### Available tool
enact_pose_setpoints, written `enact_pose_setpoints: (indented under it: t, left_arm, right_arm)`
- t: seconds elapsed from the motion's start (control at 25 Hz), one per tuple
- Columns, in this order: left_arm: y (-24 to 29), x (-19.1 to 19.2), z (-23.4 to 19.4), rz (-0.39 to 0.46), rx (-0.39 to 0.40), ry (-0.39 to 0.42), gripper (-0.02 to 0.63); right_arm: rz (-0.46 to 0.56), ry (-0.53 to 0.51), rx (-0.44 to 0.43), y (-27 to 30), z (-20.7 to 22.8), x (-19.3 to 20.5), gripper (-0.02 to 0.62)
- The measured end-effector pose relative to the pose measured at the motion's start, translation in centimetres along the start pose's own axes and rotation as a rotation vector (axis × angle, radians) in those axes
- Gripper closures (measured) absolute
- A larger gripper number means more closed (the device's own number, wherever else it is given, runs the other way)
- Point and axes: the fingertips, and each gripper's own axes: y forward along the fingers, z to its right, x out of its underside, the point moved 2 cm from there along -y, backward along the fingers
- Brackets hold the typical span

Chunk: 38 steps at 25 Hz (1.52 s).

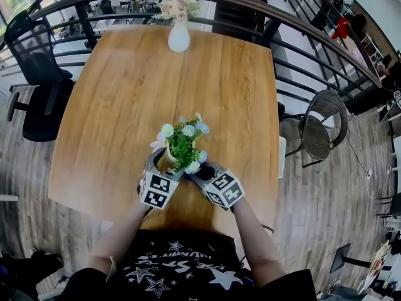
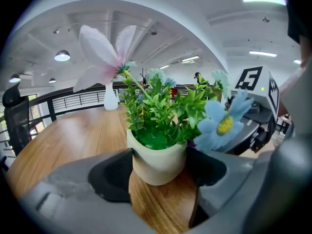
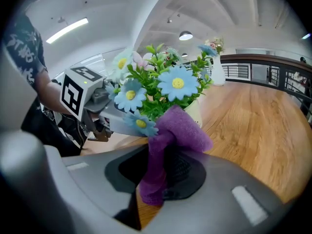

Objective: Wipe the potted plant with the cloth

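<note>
A wooden table (image 1: 125,93) with rounded corners is seen from above, backed by a curved dark railing (image 1: 250,2). A black office chair (image 1: 37,74) is set off its left edge and a wicker chair (image 1: 322,127) off its right edge.

The left tool (image 2: 160,167) is closed on the potted plant (image 1: 182,146), with a dark pad pressed to each side of the pot. The right tool (image 3: 163,167) is closed on the cloth (image 3: 180,130), which is pinched between its jaws.

The potted plant is placed near the table's near edge, about midway between the left and right edges. It is made up of a small, smooth, cream-coloured round pot (image 2: 158,155) filled with dense bright-green leafy sprigs. Pale blue daisy-like flowers with yellow centres are spread among the sprigs, and one larger pink-white bloom (image 2: 105,52) is raised on a stem above them.

A white vase (image 1: 178,36) of pale flowers is set at the far edge, well apart from the plant.

The cloth is purple and fleecy; its free upper end is bunched against the pot's side just below the flowers.

A cube with black-and-white square markers is carried on each tool (image 1: 156,191) (image 1: 224,189). White stars and lettering are printed on the person's dark shirt (image 1: 182,271), but the lettering cannot be read.
</note>
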Motion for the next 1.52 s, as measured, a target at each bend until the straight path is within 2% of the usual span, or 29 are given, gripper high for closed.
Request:
enact_pose_setpoints:
  t: [0.24, 0.36, 0.44, 0.6, 0.72, 0.84, 0.96, 1.12, 1.24, 1.4, 1.52]
  left_arm:
    - [0.1, -0.2, 0.6, 0.017, -0.025, -0.106, 0.247]
    - [-0.1, -0.3, 0.9, 0.030, 0.015, -0.124, 0.247]
    - [-0.3, -0.2, 0.9, 0.029, 0.057, -0.100, 0.247]
    - [-1.0, 1.1, -0.3, -0.060, 0.105, 0.020, 0.247]
    - [-1.5, 1.6, -1.7, -0.087, 0.157, 0.115, 0.247]
    - [-1.6, 1.5, -2.1, -0.085, 0.282, 0.241, 0.235]
    - [-1.2, 0.7, -2.7, -0.065, 0.373, 0.329, 0.187]
    - [0.4, 0.3, -3.4, -0.079, 0.438, 0.425, 0.124]
    - [1.3, 0.0, -3.4, -0.070, 0.490, 0.470, 0.120]
    - [1.9, 0.6, -2.9, -0.108, 0.586, 0.618, 0.115]
    - [2.4, 0.6, -2.9, -0.125, 0.616, 0.665, 0.115]
  right_arm:
    - [0.014, 0.025, 0.034, -0.3, 0.4, 0.2, 0.511]
    - [0.019, 0.039, 0.059, -0.8, 1.0, 0.5, 0.511]
    - [0.025, 0.056, 0.085, -1.1, 1.6, 0.5, 0.511]
    - [0.029, 0.073, 0.114, -1.6, 2.3, 0.6, 0.511]
    - [0.030, 0.080, 0.117, -1.7, 2.4, 0.7, 0.511]
    - [0.031, 0.086, 0.119, -1.8, 2.4, 0.7, 0.511]
    - [0.025, 0.085, 0.115, -1.9, 2.2, 1.0, 0.511]
    - [0.028, 0.097, 0.114, -2.0, 2.5, 1.2, 0.511]
    - [0.026, 0.111, 0.113, -2.1, 2.5, 1.3, 0.511]
    - [0.031, 0.135, 0.106, -1.7, 2.5, 1.3, 0.511]
    - [0.044, 0.156, 0.101, -1.7, 2.6, 1.4, 0.511]
